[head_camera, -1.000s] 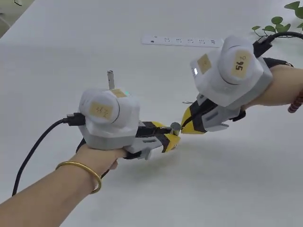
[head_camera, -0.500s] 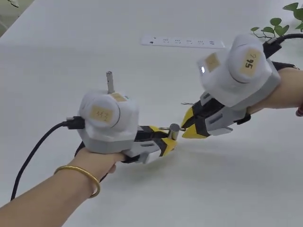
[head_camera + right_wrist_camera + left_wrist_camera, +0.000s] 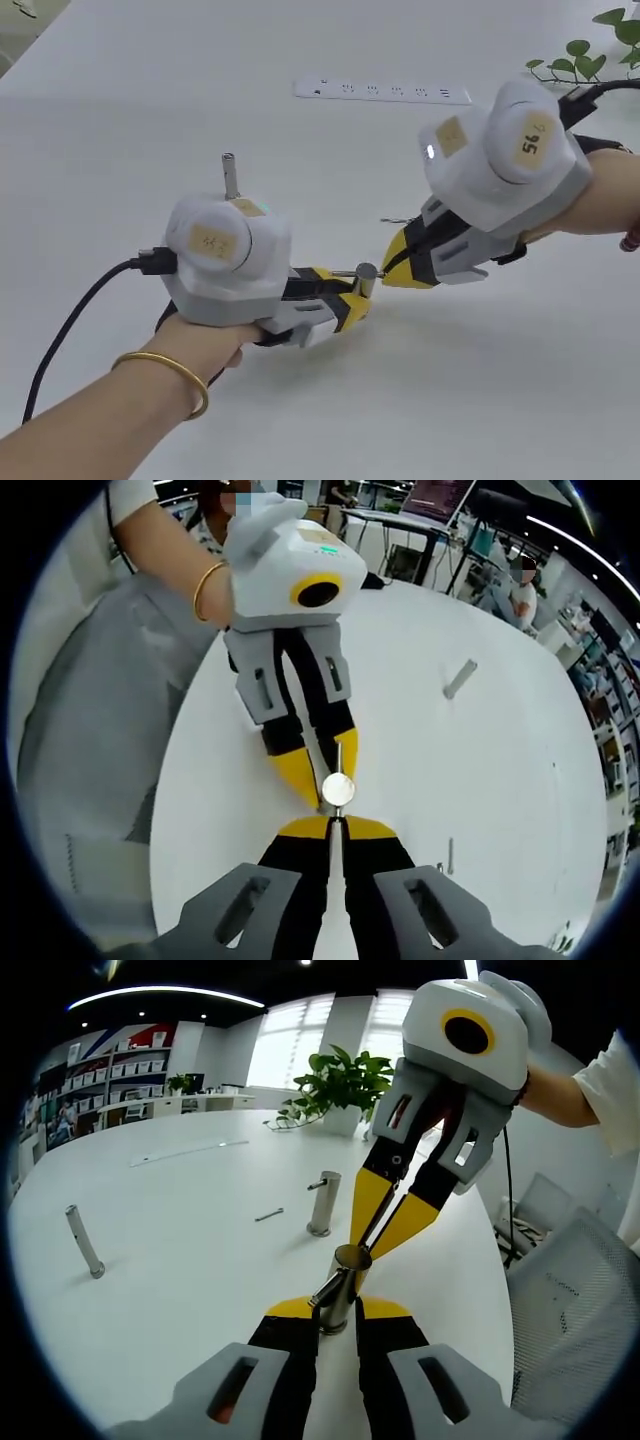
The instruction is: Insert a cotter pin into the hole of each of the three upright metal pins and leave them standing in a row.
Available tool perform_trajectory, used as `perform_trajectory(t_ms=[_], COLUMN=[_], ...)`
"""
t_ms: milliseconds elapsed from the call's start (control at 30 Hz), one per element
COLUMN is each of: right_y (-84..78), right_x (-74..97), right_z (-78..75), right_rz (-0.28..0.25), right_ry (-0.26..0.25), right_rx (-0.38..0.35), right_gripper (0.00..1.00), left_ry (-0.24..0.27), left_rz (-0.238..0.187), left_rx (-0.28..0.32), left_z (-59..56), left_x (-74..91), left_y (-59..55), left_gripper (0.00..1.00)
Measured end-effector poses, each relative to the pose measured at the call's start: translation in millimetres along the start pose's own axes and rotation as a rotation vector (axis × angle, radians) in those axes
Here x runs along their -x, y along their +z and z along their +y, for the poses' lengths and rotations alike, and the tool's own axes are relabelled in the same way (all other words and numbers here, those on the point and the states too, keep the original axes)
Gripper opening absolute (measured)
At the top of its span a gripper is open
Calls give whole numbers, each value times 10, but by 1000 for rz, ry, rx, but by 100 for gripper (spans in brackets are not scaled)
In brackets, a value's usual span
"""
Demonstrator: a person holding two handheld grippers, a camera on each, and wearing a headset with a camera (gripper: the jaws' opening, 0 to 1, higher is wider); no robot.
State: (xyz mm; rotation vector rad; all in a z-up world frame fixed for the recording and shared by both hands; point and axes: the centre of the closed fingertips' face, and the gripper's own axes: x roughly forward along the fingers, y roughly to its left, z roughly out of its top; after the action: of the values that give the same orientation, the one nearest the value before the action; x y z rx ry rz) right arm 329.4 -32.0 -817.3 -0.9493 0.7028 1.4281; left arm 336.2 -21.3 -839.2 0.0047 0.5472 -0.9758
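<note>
My left gripper (image 3: 355, 297) is shut on a short metal pin (image 3: 366, 277) and holds it upright just above the white table (image 3: 120, 110). In the left gripper view the pin (image 3: 340, 1295) stands between the yellow jaw tips. My right gripper (image 3: 388, 272) meets it from the right, shut on a thin cotter pin (image 3: 372, 1230) that passes through the pin's hole; its end (image 3: 345, 272) sticks out on the far side. A second pin (image 3: 322, 1203) stands with a cotter pin through it. A third pin (image 3: 230, 175) stands bare behind the left gripper.
A loose cotter pin (image 3: 395, 220) lies on the table behind the grippers. A white power strip (image 3: 380, 90) runs along the far side. A green plant (image 3: 600, 45) sits at the far right corner. A black cable (image 3: 80, 310) trails from the left gripper.
The cotter pin's end now pokes out on the left side of the held pin; a second ago it did not show. Both grippers have barely shifted.
</note>
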Motion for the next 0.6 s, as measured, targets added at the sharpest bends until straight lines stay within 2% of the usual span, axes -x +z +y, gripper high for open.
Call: perform_trajectory(t_ms=[167, 367, 433, 467, 567, 600], right_y=[-7, -16, -9, 18, 79, 99], right_x=[-19, -35, -20, -9, 20, 21], right_z=[3, -16, -13, -10, -9, -39], right_rz=[7, -8, -33, -62, -123, -161], right_ry=[-1, -23, -34, -45, -59, -74], right_rx=[-32, -69, -96, -136, -192, -222], right_gripper=[5, 16, 18, 19, 21, 21], left_ry=[2, 24, 25, 22, 25, 24], left_rz=[3, 2, 4, 8, 23, 23], left_rx=[3, -10, -17, -22, -50, -53], left_z=[0, 41, 47, 43, 41, 37], left_x=[-4, 30, 56, 68, 123, 149], left_y=[0, 34, 50, 53, 53, 59], left_gripper=[12, 19, 23, 24, 27, 29])
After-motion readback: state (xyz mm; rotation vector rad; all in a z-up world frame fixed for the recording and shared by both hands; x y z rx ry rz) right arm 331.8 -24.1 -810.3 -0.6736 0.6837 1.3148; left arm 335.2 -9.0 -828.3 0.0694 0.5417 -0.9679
